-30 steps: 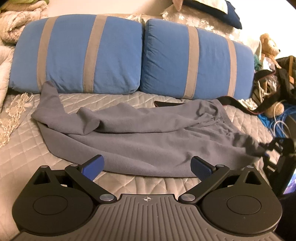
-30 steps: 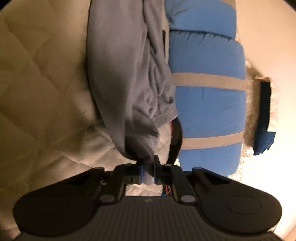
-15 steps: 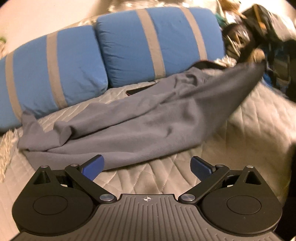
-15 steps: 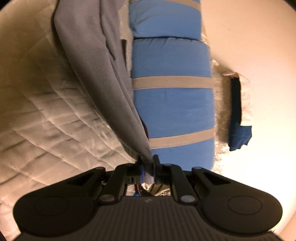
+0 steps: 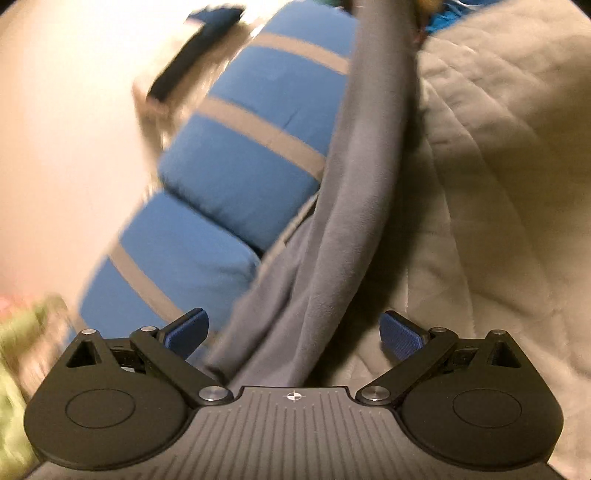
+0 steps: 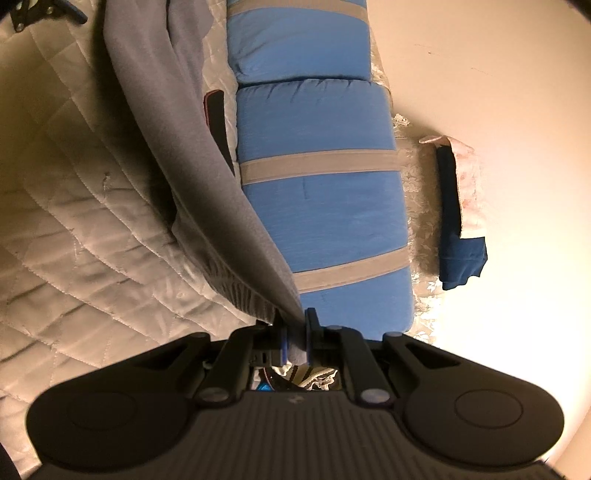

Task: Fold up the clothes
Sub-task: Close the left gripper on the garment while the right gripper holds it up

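Note:
A grey garment stretches in a long band across the quilted bed. Its near end runs down between the wide-apart blue pads of my left gripper, which is open; the pads do not press on the cloth. In the right wrist view the same grey garment rises taut from the bed to my right gripper, which is shut on a bunched corner of it. The far end of my left gripper shows at the top left of that view. Both views are rolled sideways.
Two blue cushions with tan stripes line the bed along a pale wall. A dark blue cloth hangs over lace behind them. A black strap with red edge lies under the garment. A green cloth lies near the left gripper.
My left gripper rolled strongly and dropped toward the garment's near end, which now lies between its open fingers. My right gripper lifted its held corner, pulling the cloth taut off the bed.

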{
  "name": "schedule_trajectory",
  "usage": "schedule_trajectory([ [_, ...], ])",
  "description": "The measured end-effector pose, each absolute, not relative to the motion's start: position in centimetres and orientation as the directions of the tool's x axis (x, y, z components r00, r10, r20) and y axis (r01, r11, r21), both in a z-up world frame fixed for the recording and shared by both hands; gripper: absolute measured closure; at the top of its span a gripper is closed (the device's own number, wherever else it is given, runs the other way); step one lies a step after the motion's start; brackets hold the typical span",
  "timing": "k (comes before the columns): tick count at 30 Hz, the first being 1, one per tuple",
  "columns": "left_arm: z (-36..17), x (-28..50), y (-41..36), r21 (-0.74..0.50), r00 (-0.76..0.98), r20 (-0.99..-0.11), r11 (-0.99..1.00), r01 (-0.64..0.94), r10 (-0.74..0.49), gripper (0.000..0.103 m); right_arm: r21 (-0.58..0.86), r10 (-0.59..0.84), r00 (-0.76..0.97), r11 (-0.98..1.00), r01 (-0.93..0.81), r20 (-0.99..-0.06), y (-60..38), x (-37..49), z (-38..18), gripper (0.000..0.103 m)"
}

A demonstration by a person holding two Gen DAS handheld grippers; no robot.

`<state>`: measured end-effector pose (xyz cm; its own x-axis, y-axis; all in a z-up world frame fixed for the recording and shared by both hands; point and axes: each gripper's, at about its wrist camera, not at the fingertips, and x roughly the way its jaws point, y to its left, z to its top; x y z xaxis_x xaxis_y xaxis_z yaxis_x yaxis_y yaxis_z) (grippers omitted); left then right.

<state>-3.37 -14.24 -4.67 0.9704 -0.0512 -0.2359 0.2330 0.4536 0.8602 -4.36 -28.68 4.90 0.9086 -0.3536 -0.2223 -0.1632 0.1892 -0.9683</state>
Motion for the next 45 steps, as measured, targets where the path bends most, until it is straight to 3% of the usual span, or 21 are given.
schedule_trajectory([
  [3, -4.2, -3.4, -13.9, 0.888, 0.965, -0.248, 0.376, 0.264, -0.090, 0.003, -0.967, -0.354, 0.908, 0.199, -0.161, -0.224, -28.9, -4.3, 4.7, 0.095],
  [7, -3.2, -1.6, -11.9, 0.840, 0.927, -0.368, 0.404, 0.363, -0.067, 0.008, -0.961, -0.363, 0.903, 0.232, -0.150, -0.229, -29.3, -4.2, 4.6, 0.095],
  [12, -3.3, -0.3, -9.8, 0.883, 0.941, -0.338, 0.356, 0.306, 0.028, 0.019, -0.952, -0.371, 0.898, 0.275, -0.138, -0.237, -30.0, -4.2, 4.5, 0.095],
  [14, -3.7, 0.1, -9.1, 0.899, 0.943, -0.328, 0.325, 0.293, 0.058, 0.029, -0.949, -0.373, 0.896, 0.285, -0.136, -0.241, -30.2, -4.2, 4.3, 0.095],
  [16, -4.6, 0.6, -8.4, 0.914, 0.936, -0.334, 0.279, 0.294, 0.108, 0.063, -0.945, -0.376, 0.893, 0.297, -0.135, -0.245, -30.3, -4.2, 4.0, 0.095],
  [22, -5.4, 0.2, -6.2, 0.923, 0.930, -0.339, 0.240, 0.300, 0.144, 0.098, -0.936, -0.382, 0.888, 0.326, -0.131, -0.257, -30.8, -4.1, 3.5, 0.095],
  [33, -1.0, -4.5, -5.5, 0.932, 0.938, -0.323, 0.212, 0.292, 0.125, 0.099, -0.926, -0.398, 0.869, 0.346, -0.153, -0.293, -32.9, -4.9, 4.3, 0.095],
  [39, -0.7, -8.5, -6.0, 0.905, 0.918, -0.394, 0.193, 0.379, 0.049, 0.099, -0.900, -0.402, 0.829, 0.356, -0.250, -0.389, -35.2, -6.6, 5.2, 0.095],
  [45, -1.2, -10.6, -6.0, 0.866, 0.885, -0.466, 0.203, 0.457, -0.004, 0.100, -0.888, -0.469, 0.778, 0.391, -0.242, -0.418, -38.3, -8.2, 5.8, 0.101],
])
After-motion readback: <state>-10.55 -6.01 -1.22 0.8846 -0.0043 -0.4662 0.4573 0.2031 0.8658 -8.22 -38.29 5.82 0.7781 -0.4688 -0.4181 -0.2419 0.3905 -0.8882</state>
